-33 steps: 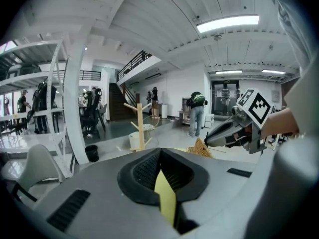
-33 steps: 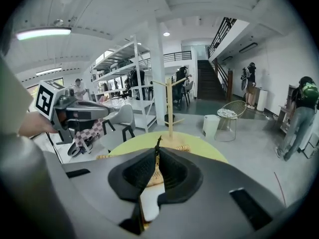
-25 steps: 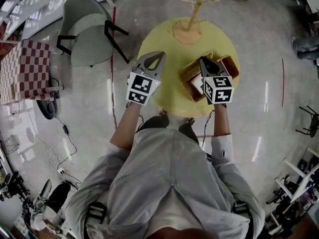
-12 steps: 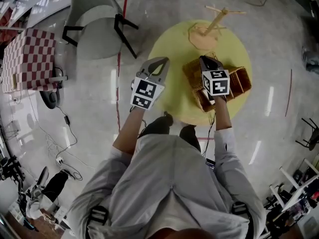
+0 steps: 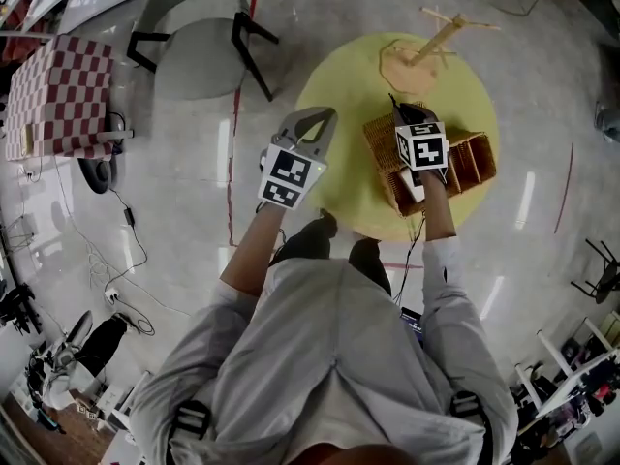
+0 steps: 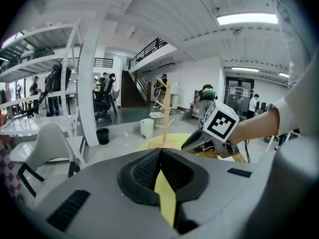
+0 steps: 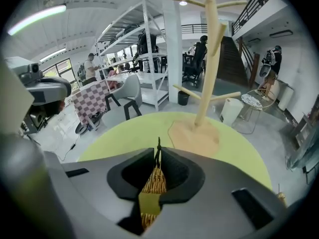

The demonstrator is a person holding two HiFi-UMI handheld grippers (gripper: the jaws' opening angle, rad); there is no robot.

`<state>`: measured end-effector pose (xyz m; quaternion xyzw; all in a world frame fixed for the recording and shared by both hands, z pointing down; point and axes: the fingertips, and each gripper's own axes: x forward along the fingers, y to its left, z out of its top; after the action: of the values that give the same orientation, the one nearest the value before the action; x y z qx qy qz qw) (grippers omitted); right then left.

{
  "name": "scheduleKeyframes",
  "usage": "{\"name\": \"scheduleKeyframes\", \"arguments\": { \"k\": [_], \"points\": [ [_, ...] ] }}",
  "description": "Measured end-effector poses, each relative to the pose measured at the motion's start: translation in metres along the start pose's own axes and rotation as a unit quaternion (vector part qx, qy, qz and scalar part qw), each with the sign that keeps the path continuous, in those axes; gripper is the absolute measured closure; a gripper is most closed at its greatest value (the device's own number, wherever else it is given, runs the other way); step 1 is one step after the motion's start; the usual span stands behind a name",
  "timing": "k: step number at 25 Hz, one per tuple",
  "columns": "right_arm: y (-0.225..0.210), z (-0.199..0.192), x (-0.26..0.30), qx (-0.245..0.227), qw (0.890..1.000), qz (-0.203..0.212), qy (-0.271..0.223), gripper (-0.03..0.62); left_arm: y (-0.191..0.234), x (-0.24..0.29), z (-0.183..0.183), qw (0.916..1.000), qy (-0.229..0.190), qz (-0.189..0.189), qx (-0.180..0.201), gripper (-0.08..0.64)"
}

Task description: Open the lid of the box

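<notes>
A wicker box (image 5: 470, 163) sits on the round yellow table (image 5: 339, 95), its right part open and showing compartments. Its wicker lid (image 5: 386, 148) lies at the box's left side. My right gripper (image 5: 399, 109) is over the lid; in the right gripper view (image 7: 158, 151) a thin black loop (image 7: 158, 144) sticks up between its tips, with wicker (image 7: 152, 183) below. The jaws are opening. My left gripper (image 5: 327, 116) hovers at the table's left edge, shut and empty, apart from the box.
A wooden branch stand (image 5: 426, 51) rises at the table's far side. A grey chair (image 5: 194, 37) and a red-checked table (image 5: 58, 90) are to the left. Cables lie on the floor at the left. People stand in the far background.
The head view has shifted, so the table sits further right and higher. My right gripper stays at the lid and the left stays beside the table.
</notes>
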<state>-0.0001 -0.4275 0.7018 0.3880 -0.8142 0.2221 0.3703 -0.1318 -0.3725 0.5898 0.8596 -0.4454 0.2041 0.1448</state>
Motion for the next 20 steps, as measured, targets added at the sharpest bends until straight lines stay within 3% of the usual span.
{"name": "scheduleKeyframes", "arguments": {
  "k": [9, 20],
  "points": [
    [0.0, 0.009, -0.044, 0.011, 0.999, -0.003, -0.04, 0.5, -0.021, -0.011, 0.02, 0.9999, -0.013, 0.001, 0.012, 0.532],
    [-0.014, 0.05, -0.198, 0.001, 0.984, -0.041, -0.174, 0.535, -0.068, -0.037, 0.085, 0.9968, -0.068, 0.01, 0.041, 0.531]
  ]
}}
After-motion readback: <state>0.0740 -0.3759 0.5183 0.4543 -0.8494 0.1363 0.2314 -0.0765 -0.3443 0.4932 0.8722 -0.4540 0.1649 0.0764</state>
